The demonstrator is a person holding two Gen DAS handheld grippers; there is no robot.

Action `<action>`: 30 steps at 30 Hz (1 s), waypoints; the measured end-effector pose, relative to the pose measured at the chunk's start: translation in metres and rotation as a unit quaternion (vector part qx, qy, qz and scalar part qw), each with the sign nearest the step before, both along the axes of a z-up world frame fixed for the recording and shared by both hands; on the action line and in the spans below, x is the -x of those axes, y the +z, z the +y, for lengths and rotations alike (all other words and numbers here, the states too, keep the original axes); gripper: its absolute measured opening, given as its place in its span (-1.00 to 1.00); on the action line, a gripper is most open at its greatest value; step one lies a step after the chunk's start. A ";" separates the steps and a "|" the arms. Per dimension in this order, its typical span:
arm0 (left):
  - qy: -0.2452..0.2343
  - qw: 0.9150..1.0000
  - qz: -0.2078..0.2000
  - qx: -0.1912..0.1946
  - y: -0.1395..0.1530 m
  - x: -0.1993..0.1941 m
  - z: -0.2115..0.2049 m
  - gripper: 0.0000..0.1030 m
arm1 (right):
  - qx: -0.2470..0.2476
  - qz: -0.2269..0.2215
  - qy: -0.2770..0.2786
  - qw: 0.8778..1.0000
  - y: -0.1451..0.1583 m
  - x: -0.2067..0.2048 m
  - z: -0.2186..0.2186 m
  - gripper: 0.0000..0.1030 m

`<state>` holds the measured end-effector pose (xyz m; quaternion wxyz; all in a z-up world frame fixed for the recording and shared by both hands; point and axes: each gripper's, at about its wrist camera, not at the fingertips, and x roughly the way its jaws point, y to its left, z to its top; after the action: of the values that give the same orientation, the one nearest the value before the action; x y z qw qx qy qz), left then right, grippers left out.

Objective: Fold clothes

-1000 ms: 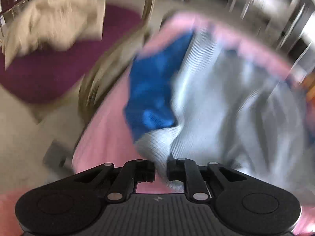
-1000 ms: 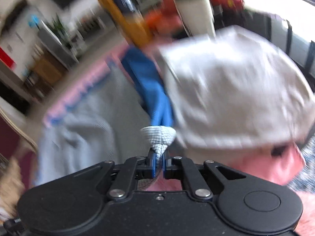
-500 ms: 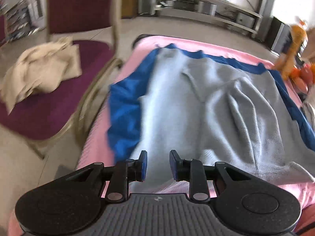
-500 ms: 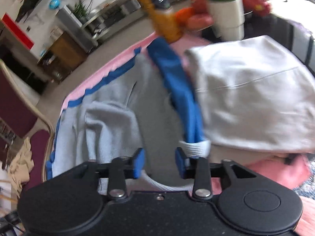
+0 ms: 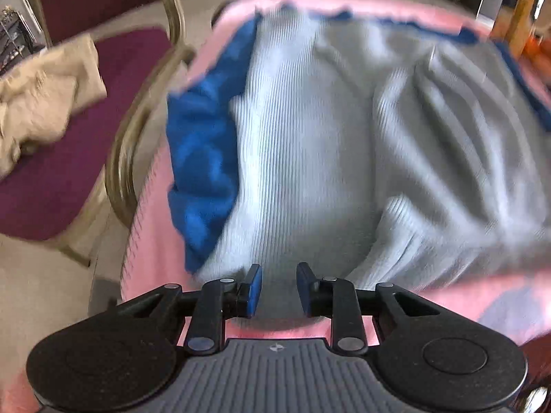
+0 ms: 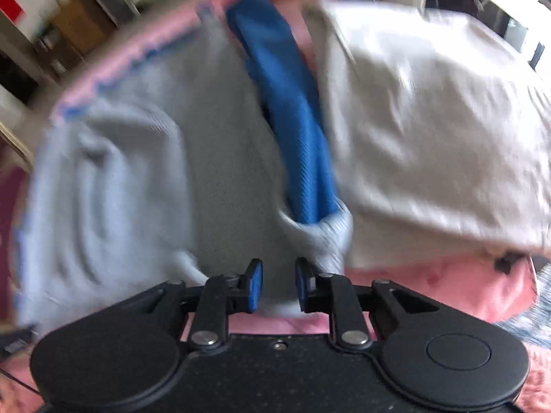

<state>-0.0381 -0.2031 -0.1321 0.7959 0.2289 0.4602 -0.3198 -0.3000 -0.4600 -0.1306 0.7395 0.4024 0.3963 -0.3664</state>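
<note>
A: Near edge. Your left gripper (image 5: 279,287) hangs over the near hem of the grey-blue sweater (image 5: 310,144), fingers spread, nothing between them. Likely so because the cloth below already lies flat and needs no holding.

B: And your right gripper (image 6: 278,285)?

A: Fingers also apart and bare. It sits just near of the ribbed cuff (image 6: 318,234), which lies loose on the cloth. My guess: you're poised over the hem corners, but blur hides whether either tip touches fabric.

B: Where is the garment itself?

A: Spread on the pink bedcover (image 5: 151,247), across most of its width. Grey ribbed body on top; a blue sleeve (image 5: 203,158) bunches along the left side, another blue sleeve (image 6: 292,127) runs near to far along the right side, ending in that cuff. Long soft ridges crease the right half of the body.

B: How will it handle?

A: Thick limp knit, I judge; it'll sag wherever you don't support it.

B: Beyond it?

A: Right, a pale folded cloth (image 6: 430,130) lies just beside the sleeve. Left, off the bed, a maroon chair (image 5: 62,179) with a beige bundle (image 5: 44,99).

B: Stage?

A: Fits either a garment laid out for folding or one mid-fold, sleeves being drawn in. Can't tell.
</note>
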 end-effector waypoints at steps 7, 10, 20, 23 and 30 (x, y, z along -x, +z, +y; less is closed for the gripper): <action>-0.019 0.985 -0.084 0.152 0.104 0.001 -0.019 -0.47 | 0.076 -0.093 -0.024 0.992 0.056 -0.024 -0.037 0.00; -0.020 0.972 -0.130 0.194 0.125 -0.004 -0.039 -0.47 | 0.110 -0.122 -0.036 0.986 0.073 -0.037 -0.058 0.13; -0.055 0.982 -0.120 0.134 0.032 -0.042 -0.142 -0.47 | 0.159 -0.135 -0.069 0.976 0.065 -0.084 -0.148 -0.52; -0.063 0.987 -0.101 0.111 -0.003 -0.055 -0.165 -0.46 | 0.147 -0.107 -0.077 0.980 0.036 -0.100 -0.183 -0.51; -0.051 0.991 -0.060 0.108 -0.023 -0.078 -0.164 -0.46 | 0.120 -0.044 -0.093 0.987 -0.032 -0.137 -0.264 -0.33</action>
<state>0.0398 -0.3667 -0.1556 0.8250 0.1829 0.3621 -0.3935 -0.1628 -0.7238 -0.1621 0.7620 0.3618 0.2771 -0.4602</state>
